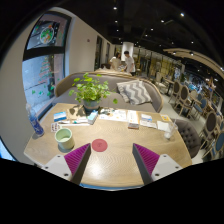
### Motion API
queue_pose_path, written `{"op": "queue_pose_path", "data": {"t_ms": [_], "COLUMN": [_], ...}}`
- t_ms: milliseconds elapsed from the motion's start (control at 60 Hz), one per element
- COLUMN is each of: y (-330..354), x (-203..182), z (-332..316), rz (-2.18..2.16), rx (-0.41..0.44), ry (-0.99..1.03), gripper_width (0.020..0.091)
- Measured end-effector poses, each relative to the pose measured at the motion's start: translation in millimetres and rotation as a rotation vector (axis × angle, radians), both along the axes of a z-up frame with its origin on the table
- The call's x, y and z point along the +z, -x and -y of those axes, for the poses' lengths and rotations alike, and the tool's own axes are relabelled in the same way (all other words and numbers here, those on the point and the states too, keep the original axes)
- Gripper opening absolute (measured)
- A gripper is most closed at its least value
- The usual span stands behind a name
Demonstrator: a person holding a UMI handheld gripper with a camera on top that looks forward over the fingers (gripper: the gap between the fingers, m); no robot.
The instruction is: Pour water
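Note:
A green cup [64, 139] with a pale rim stands on the wooden table [115, 160], just beyond my left finger. A small red coaster [99, 145] lies flat on the table ahead of the fingers, a little left of the midline. My gripper [111, 165] is open, its two magenta pads [145, 157] spread wide over the near part of the table with nothing between them. The fingers touch neither the cup nor the coaster.
A potted green plant [90, 91] stands at the table's far side, with books and papers [133, 119] spread beside it. A sofa with cushions [135, 93] lies behind. A person [129, 62] stands far back. Chairs [192, 127] line the right.

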State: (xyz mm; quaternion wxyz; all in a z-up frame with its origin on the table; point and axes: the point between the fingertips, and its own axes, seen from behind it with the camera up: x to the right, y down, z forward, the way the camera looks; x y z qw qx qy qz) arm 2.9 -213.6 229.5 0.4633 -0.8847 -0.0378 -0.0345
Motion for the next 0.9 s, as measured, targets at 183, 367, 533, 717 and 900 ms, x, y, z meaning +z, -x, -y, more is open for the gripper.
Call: {"op": "queue_pose_path", "data": {"t_ms": [183,367,533,717,900], "y": [41,116,213,330,438], "x": [-19,-42,-62,-80,-89], "z": [5,13,15,-3,-63], "rz": [0.009,0.004,-0.026,-0.064,-0.123], "rx": [-0.002,0.025,0.089,0.167,0.220], "ry": [0.026,0.064,0.078,0.040,-0.061], "gripper_width": [0.0859,0.0857,0.0860,0.0860,0.0862]}}
